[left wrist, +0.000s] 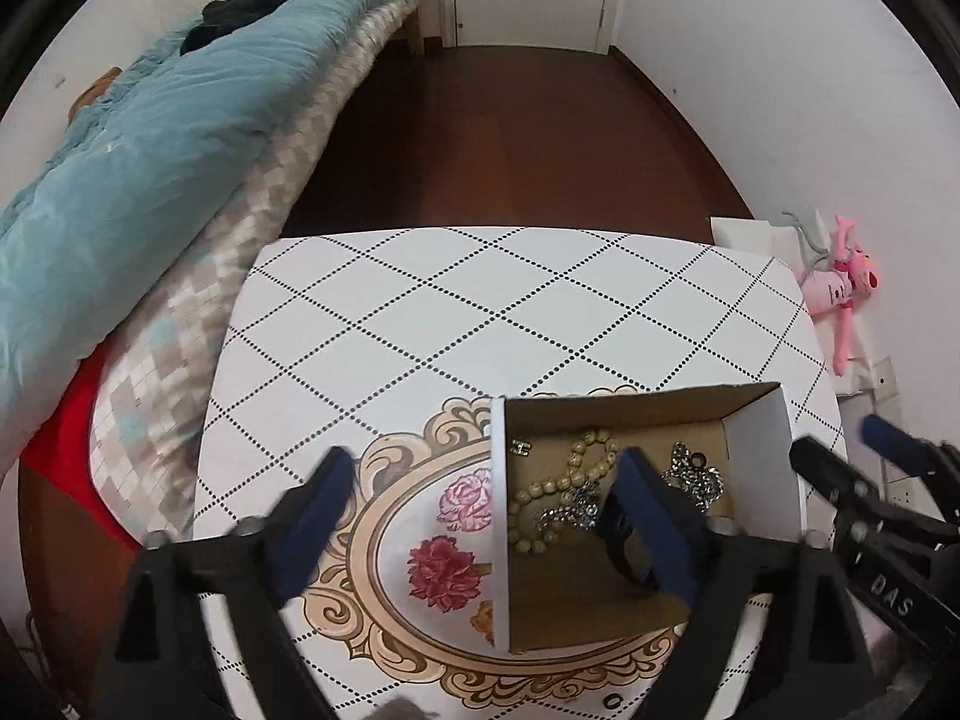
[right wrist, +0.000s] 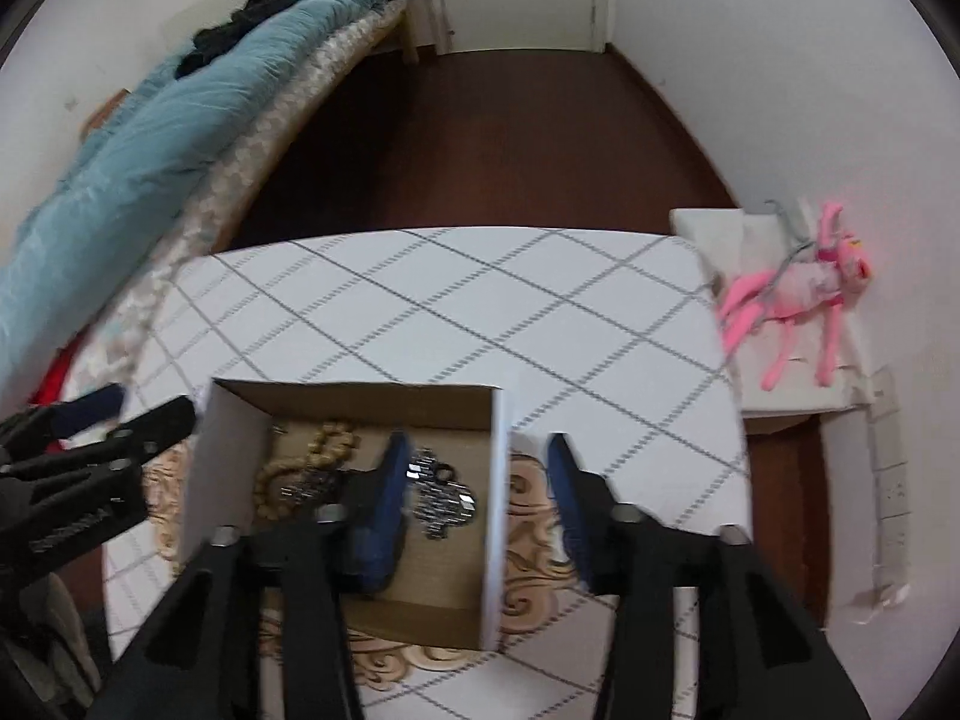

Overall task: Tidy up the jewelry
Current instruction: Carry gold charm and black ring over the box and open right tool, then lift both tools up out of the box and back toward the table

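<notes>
An open cardboard box [left wrist: 762, 450] [right wrist: 497, 480] stands on the table. Inside lie a tan bead bracelet [left wrist: 564, 480] [right wrist: 324, 450], a silver chain piece [left wrist: 696, 474] [right wrist: 441, 498] and a small silver charm [left wrist: 521, 447]. My left gripper [left wrist: 486, 510] is open and straddles the box's left wall, its right finger inside the box. My right gripper [right wrist: 480, 480] is open and straddles the box's right wall, its left finger inside the box. Neither holds anything.
The table [left wrist: 480, 312] has a white diamond-pattern cloth with a floral medallion [left wrist: 444, 540]. A bed with a teal quilt [left wrist: 150, 138] lies to the left. A pink plush toy [right wrist: 798, 294] lies on a white stand at the right.
</notes>
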`<state>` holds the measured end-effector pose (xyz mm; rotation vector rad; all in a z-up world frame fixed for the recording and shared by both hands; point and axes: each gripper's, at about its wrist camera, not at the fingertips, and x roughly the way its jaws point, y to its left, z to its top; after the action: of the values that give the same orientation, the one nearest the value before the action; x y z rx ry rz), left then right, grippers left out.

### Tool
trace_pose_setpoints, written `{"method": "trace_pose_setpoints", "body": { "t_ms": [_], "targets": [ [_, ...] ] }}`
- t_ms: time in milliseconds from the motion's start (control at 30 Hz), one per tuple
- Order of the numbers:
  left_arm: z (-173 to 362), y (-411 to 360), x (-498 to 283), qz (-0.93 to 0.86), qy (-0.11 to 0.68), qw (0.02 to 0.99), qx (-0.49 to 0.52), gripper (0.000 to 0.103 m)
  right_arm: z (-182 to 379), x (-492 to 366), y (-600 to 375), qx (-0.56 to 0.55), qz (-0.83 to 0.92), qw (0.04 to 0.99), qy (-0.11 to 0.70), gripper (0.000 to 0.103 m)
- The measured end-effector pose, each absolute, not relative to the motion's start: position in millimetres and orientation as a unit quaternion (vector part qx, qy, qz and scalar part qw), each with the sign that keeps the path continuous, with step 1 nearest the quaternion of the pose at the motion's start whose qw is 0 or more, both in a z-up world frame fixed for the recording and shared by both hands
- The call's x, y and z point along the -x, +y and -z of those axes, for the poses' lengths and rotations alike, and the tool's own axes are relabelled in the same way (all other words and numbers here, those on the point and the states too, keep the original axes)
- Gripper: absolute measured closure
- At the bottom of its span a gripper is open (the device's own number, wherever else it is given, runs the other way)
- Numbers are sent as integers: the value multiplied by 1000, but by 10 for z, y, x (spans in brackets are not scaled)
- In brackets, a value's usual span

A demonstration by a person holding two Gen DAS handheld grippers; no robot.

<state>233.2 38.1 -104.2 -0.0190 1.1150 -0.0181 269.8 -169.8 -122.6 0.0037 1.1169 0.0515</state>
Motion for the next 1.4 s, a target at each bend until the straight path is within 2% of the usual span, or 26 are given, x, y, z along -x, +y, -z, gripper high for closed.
{"method": "trace_pose_setpoints", "body": {
  "t_ms": [33,67,100,333,900,1067,1400],
  "targets": [
    [1043,385,-2300,9,526,850,7,0,1234,-2676,-1694,7,-16,847,531,17],
    [1045,384,-2276,8,526,851,3,0,1245,-2656,-1697,14,-10,847,532,4],
    [1047,383,-2263,4,526,850,1,0,1263,-2627,-1691,23,-6,846,533,1],
    [1019,448,-2117,-6,519,854,6,0,1294,-2445,-1695,27,4,844,536,0],
    [664,551,-1546,-2,476,879,7,0,842,-1867,-1635,7,1,870,492,0],
    [836,595,-1270,-15,480,877,-3,0,947,-1615,-1603,8,-5,868,497,0],
    [1752,824,-884,-57,549,834,-10,0,1751,-1212,-1288,-4,-50,843,535,2]
  ]
}}
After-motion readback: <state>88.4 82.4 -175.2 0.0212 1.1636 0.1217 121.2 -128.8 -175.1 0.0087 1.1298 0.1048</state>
